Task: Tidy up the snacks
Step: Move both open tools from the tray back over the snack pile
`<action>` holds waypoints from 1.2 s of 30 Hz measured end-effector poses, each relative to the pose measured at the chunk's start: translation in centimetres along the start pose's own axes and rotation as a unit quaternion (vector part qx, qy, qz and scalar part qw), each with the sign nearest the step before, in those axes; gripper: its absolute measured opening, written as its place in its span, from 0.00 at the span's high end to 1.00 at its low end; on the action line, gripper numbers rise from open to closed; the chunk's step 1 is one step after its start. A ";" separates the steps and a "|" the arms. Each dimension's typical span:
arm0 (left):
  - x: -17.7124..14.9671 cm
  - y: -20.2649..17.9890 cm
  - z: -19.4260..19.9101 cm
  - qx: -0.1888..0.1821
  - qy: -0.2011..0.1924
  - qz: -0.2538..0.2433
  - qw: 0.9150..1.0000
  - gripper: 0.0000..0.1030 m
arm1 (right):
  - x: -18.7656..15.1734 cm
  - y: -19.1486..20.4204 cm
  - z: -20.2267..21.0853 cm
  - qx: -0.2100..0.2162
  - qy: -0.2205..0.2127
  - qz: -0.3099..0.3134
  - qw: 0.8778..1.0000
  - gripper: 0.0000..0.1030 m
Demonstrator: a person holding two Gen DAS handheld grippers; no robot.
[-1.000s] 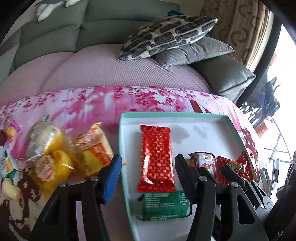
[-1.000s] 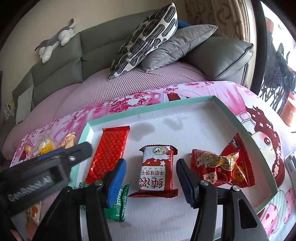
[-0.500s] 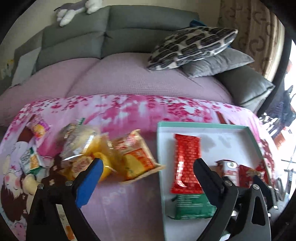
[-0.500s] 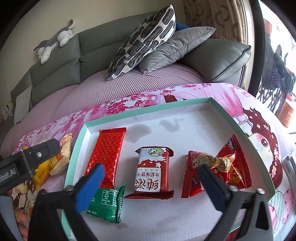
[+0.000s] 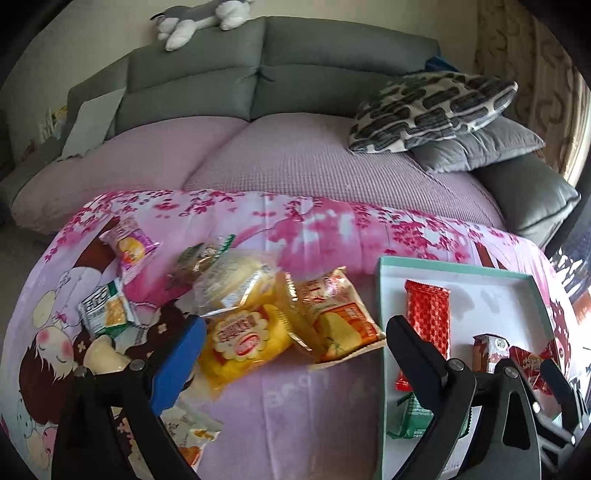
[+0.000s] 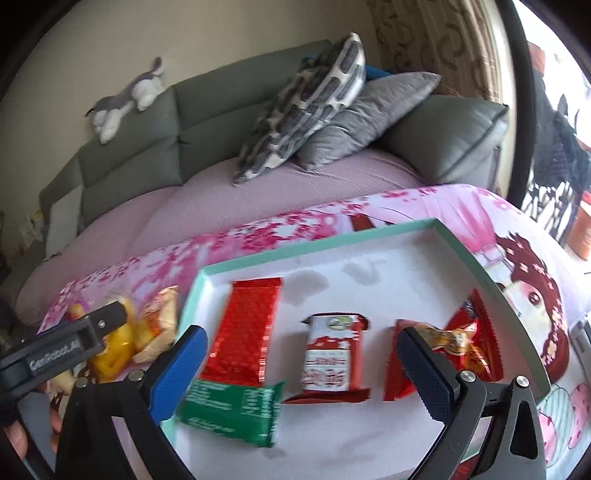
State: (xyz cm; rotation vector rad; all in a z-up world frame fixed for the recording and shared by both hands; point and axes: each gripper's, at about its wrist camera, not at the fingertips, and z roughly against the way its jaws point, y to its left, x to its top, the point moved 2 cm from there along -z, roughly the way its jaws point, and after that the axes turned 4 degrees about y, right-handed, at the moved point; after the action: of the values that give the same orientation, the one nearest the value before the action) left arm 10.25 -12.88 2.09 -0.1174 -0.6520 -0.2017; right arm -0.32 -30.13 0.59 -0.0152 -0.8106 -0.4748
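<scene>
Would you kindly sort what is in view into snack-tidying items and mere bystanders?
Job items:
- teal-rimmed white cardboard tray
- long red foil bar
- green foil packet
- yellow cake packets on the cloth

Bystanders:
- patterned grey cushion
- grey plush toy

Tray: teal rim, white inside.
Long wrapper: shiny red with a fine woven pattern.
Flat packet: green with white print.
Small packet: red and white.
Crinkled packet: red with yellow-orange.
Cloth: pink with darker blossom print and cartoon girl figures.
Cake packets: yellow and orange.
Sofa: grey-green.
Cushion: white with black blocks.
Claw pads: blue on black arms.
</scene>
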 end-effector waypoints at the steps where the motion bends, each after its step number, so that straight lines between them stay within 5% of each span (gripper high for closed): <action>1: 0.0 0.3 0.1 0.000 0.000 0.003 1.000 0.05 | -0.1 0.4 0.0 0.001 0.001 0.006 1.000 0.00; 10: -0.5 5.2 0.8 0.062 0.029 0.026 0.997 0.05 | -1.0 4.8 -0.2 -0.020 0.011 0.084 0.996 0.00; 19: -1.7 12.3 2.7 0.094 0.036 0.088 0.991 0.05 | -2.3 8.5 -0.4 0.079 0.040 0.078 0.993 0.00; 36: -6.2 21.8 2.7 0.136 0.086 0.151 0.975 0.05 | -7.2 19.2 -1.5 0.116 0.097 0.161 0.975 0.00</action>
State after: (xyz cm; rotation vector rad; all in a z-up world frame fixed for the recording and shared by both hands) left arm 8.69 9.73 -0.61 0.0646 -0.4758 0.1698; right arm 4.39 -10.32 -2.29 0.1136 -0.6523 -0.0718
